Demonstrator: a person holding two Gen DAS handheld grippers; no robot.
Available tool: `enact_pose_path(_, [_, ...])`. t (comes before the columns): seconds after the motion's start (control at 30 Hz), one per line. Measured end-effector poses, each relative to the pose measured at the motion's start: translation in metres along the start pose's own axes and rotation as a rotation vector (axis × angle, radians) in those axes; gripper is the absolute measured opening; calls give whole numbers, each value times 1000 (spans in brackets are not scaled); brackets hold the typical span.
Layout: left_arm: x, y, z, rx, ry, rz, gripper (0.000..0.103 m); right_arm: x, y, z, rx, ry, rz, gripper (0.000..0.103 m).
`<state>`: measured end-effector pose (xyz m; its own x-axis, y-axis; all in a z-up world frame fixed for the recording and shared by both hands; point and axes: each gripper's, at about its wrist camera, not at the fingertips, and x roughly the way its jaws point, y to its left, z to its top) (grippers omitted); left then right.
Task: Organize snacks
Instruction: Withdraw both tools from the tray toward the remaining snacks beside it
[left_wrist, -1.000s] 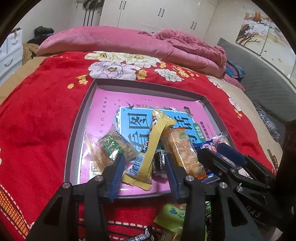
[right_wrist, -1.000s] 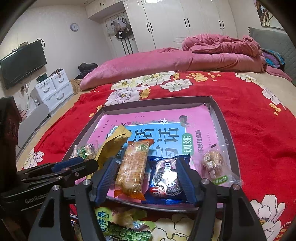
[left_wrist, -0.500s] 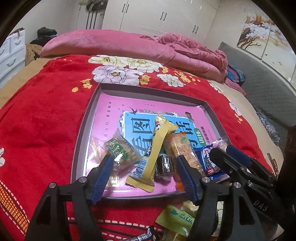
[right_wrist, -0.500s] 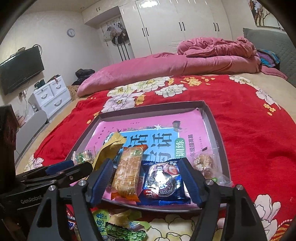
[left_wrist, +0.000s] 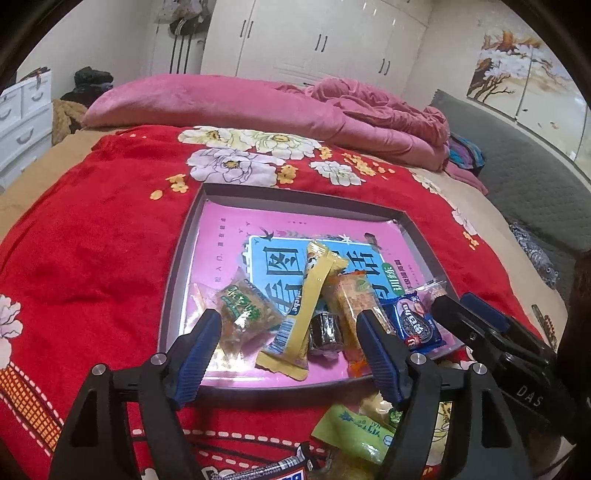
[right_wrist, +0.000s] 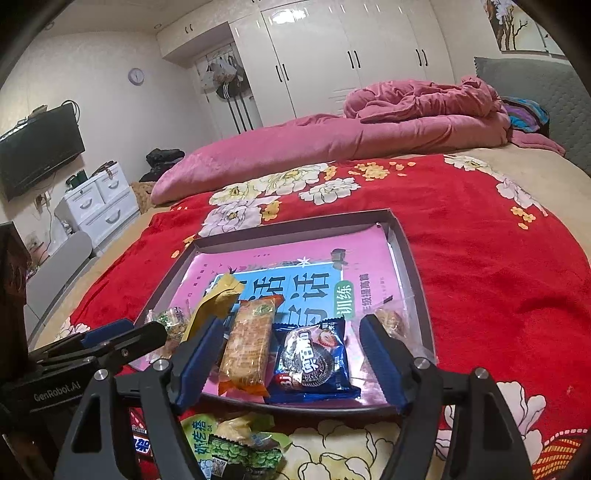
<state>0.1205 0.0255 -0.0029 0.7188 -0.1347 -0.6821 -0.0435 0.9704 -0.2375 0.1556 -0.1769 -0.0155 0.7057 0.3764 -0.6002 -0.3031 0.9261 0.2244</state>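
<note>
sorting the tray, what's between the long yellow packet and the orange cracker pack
A small dark wrapped snack lies between the yellow packet and the orange cracker pack, shown in the left wrist view.

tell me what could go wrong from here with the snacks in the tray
1. The snacks are crowded at the tray's near edge: the yellow stick leans across its neighbours, so a nudge might topple it.
2. The two grippers sit close together, the left gripper and right gripper both opening, so they could collide.
3. The loose green packets outside the tray may get pushed away.
</note>
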Motion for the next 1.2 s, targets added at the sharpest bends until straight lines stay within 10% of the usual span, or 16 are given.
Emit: enact_pose_path(1.2, [-24,-1,-14,15,17,-4,79,-26,7,-25,-24,75,-19,78])
